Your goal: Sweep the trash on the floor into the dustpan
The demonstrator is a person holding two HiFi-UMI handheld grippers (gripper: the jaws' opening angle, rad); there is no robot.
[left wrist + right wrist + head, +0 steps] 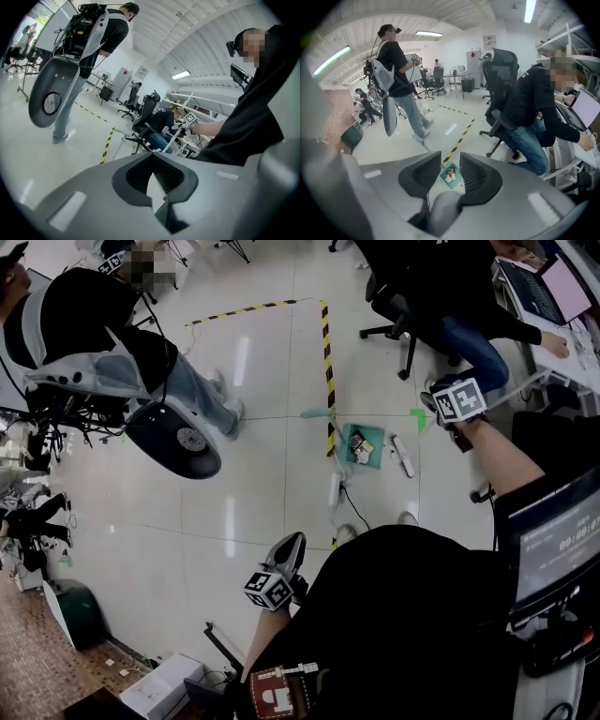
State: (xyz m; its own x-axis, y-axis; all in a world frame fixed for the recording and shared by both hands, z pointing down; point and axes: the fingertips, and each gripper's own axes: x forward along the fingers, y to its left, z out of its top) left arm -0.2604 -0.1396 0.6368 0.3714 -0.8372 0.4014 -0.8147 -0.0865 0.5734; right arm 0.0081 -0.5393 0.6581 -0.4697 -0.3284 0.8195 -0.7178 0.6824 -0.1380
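1. The left claw (152,158) is clenched. Its tips meet with nothing between them. It sits low, close to the person's dark shirt, and looks out across the room rather than down at the floor.
2. The right claw (450,158) is released, its jaws apart and empty. It is held out farther than the left claw, above the floor (141,521).
3. Through the gap of the right claw shows a green dustpan (371,459). It lies flat on the floor, well apart from both claws.
4. The trash (360,442), a few small scraps, already lies inside the dustpan.
5. A white power strip (335,491) with a dark cable lies on the side of the dustpan nearer the left claw. A white stick-shaped thing (401,456) lies on the side nearer the right claw.
6. Yellow-and-black tape (328,371) runs along the floor from beside the dustpan, away from both claws.
7. Just beyond the dustpan a pale green long-handled tool (418,138) lies across the tape.
8. Farther off, on the left claw's side, a person stands carrying a grey chair shell (173,439).
9. Beyond the right claw another person sits in a black office chair (499,79), beside a counter with a laptop (553,287).
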